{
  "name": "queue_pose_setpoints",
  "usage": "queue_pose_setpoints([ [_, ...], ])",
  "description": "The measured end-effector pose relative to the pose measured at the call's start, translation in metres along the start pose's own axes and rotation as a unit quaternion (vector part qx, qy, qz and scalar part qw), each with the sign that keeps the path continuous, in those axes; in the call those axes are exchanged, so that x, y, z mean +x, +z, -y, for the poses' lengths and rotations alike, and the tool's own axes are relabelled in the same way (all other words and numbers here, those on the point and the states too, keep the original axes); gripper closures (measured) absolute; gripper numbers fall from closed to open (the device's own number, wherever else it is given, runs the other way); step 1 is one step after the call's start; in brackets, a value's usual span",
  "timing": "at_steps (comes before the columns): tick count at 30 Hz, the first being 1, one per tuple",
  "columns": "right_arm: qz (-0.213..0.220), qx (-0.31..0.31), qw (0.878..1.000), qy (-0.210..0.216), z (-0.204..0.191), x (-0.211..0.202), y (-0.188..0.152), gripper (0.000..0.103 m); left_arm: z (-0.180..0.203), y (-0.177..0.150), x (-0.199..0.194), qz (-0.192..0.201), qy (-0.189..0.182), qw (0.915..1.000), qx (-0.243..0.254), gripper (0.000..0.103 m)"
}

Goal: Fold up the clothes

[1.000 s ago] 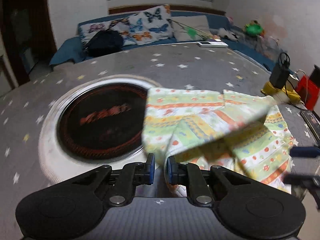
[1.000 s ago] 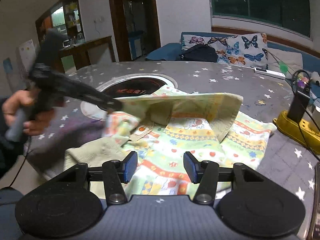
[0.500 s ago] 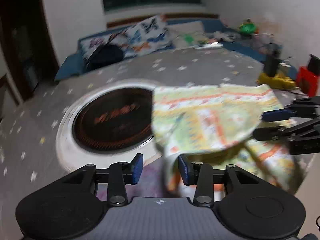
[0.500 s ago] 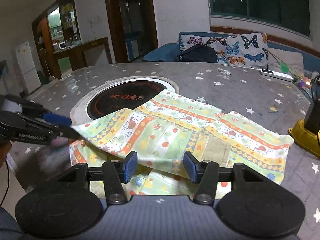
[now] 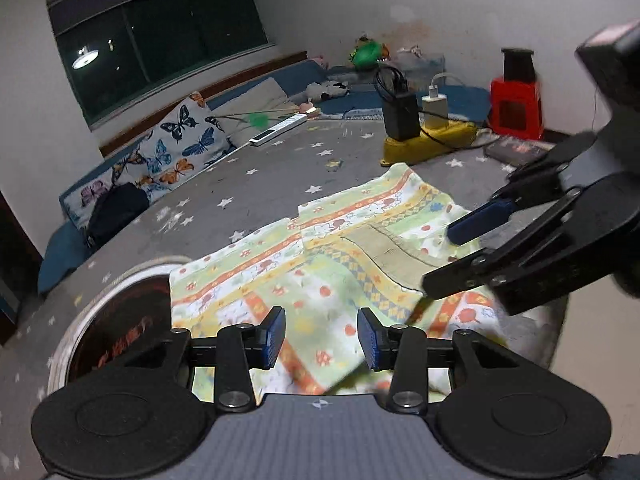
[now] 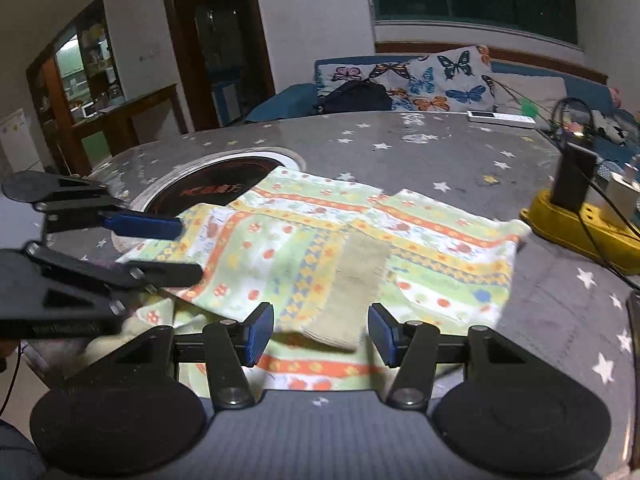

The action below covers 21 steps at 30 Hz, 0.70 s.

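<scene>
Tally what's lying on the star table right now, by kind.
Patterned garment: 1
Yellow power strip: 1
White remote: 1
Dark phone-like slab: 1
Total: 4

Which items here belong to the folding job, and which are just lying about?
Job: patterned garment, left tool, right tool, both open.

Lying about: yellow power strip, remote, butterfly cushion, black bag, inset cooktop, red stool.
</scene>
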State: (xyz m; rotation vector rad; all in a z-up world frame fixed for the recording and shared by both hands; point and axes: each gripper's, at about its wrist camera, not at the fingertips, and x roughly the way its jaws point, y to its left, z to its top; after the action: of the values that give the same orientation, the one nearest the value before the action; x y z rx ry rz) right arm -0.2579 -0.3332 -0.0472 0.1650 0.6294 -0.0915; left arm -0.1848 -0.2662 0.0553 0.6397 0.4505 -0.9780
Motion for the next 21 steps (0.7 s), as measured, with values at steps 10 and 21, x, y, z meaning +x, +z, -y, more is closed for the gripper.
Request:
queue_pose_setpoints([
  [10, -0.006, 0.046, 0.997, -0.059, 0.036, -0.007, -0.015, 0.040, -0.030, -0.017, 0.042, -0.073, 0.016, 0.9938, -0.083, 0.061],
  [21, -0.020, -0.007, 0.999, -0.039, 0.016, 0.048, 0.003, 0.058, -0.085, -0.057, 0.016, -0.084, 0.076, 0.9776, -0.177, 0.063],
])
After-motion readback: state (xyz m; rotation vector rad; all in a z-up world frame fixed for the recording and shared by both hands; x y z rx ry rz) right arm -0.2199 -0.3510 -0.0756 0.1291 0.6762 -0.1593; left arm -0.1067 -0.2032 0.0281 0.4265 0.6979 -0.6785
